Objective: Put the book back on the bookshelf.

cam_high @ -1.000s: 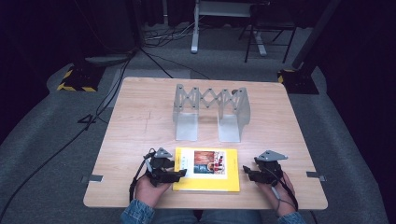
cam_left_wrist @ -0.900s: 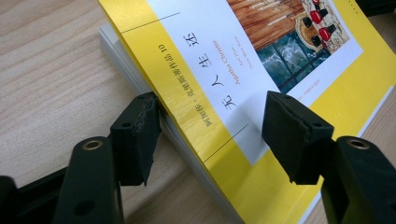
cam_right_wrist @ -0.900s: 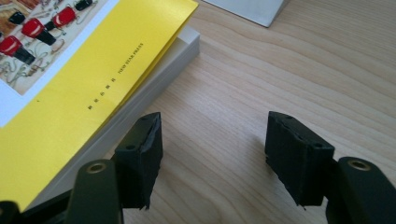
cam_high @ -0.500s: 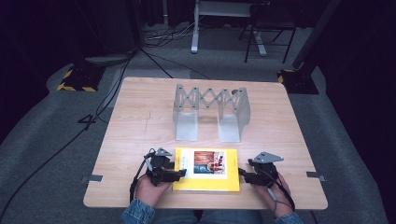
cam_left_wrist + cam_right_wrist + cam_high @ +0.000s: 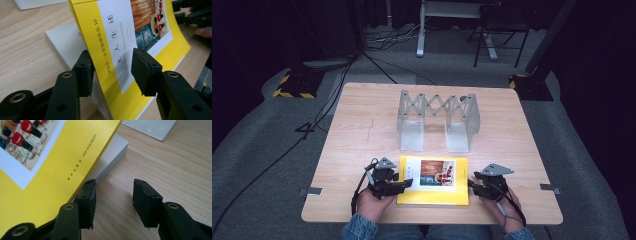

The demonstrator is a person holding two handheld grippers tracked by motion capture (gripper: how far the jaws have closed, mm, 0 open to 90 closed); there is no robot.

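Yellow book at the near table edge, a hand-held gripper at each side

The book (image 5: 433,181) lies flat on the table (image 5: 362,130), close to its near edge. The left hand-held gripper (image 5: 112,72) straddles the book's left edge, jaws parted, one under the lifted yellow cover and one over it, not yet pinching. The right hand-held gripper (image 5: 113,202) sits just right of the book, jaws parted and holding nothing, one jaw beside the page block, the other over bare wood. Beyond the book stands a grey metal folding rack (image 5: 437,120), its slots holding nothing. Past the rack, the pale wood table ends; grey floor, black cables (image 5: 312,125) and dark stands (image 5: 484,30) lie behind.
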